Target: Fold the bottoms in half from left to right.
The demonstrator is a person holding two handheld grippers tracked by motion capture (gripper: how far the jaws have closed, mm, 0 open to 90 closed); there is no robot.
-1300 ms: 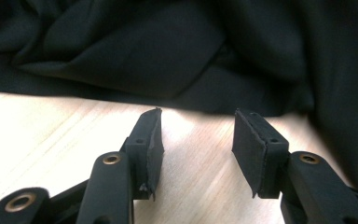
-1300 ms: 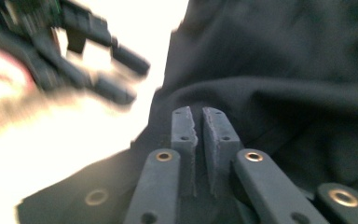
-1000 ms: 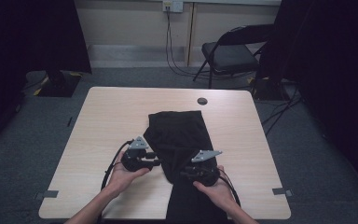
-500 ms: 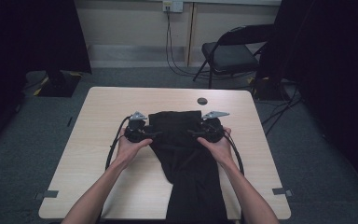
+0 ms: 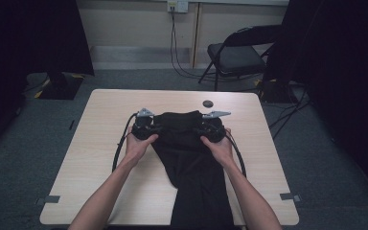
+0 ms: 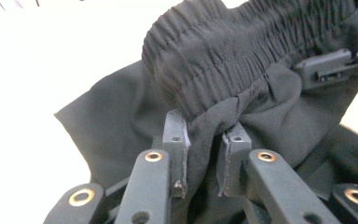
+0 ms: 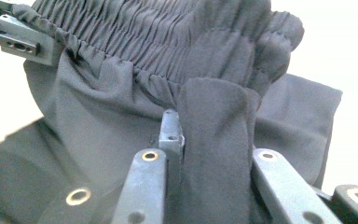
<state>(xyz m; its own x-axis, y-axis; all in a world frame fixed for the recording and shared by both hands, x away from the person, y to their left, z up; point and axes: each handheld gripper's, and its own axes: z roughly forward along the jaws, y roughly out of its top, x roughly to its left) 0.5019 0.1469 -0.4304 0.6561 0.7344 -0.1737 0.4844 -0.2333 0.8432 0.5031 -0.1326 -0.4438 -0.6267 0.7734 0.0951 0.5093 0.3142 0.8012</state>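
A black garment (image 5: pixel 191 163) with a gathered elastic waistband (image 6: pixel 223 51) lies down the middle of the table, its waistband at the far end. My left gripper (image 5: pixel 155 128) is at the waistband's left end, my right gripper (image 5: pixel 200 129) at its right end. In the left gripper view the jaws (image 6: pixel 204 135) have just been closing and now pinch a fold of cloth just under the waistband. In the right gripper view the jaws (image 7: pixel 209 135) have likewise just closed on a thick fold of the cloth (image 7: pixel 214 116), which covers one fingertip. Each view shows the other gripper's jaw (image 6: pixel 331 65) (image 7: pixel 18 39) at the waistband's far end.
The pale wooden table (image 5: pixel 91 163) has bare surface on both sides of the garment. A small black round disc (image 5: pixel 207 103) lies near the far edge. A folding chair (image 5: pixel 237 55) and hanging cables (image 5: pixel 175 43) stand behind the table. Gripper cables (image 5: pixel 120 148) loop beside each wrist.
Both hands moved from the garment's middle to its far waistband end. The jaws then closed on the cloth, and the waistband now sits bunched narrower between them.
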